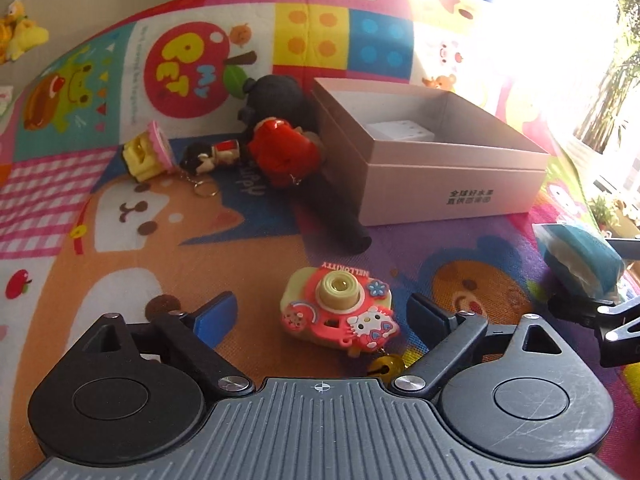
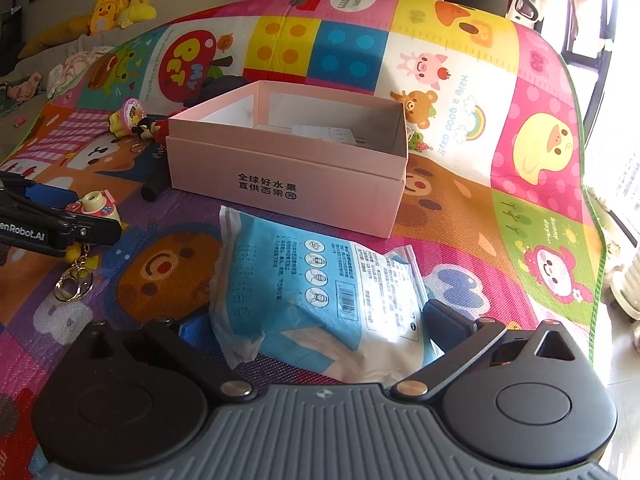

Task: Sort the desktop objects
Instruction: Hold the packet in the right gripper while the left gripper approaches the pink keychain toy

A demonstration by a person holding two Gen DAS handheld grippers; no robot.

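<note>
The right gripper is clamping a blue-and-white packet, its pads pressing both sides. The left gripper is standing open around a pink toy camera lying on the colourful mat, pads clear of it. Farther off, the open pink box is sitting on the mat, with a red figure lying just left of it.

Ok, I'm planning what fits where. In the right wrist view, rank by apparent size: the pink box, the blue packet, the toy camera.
1. Pink box and blue packet: look alike, and the packet's nearness inflates it.
2. Toy camera: clearly smallest, partly hidden.
</note>
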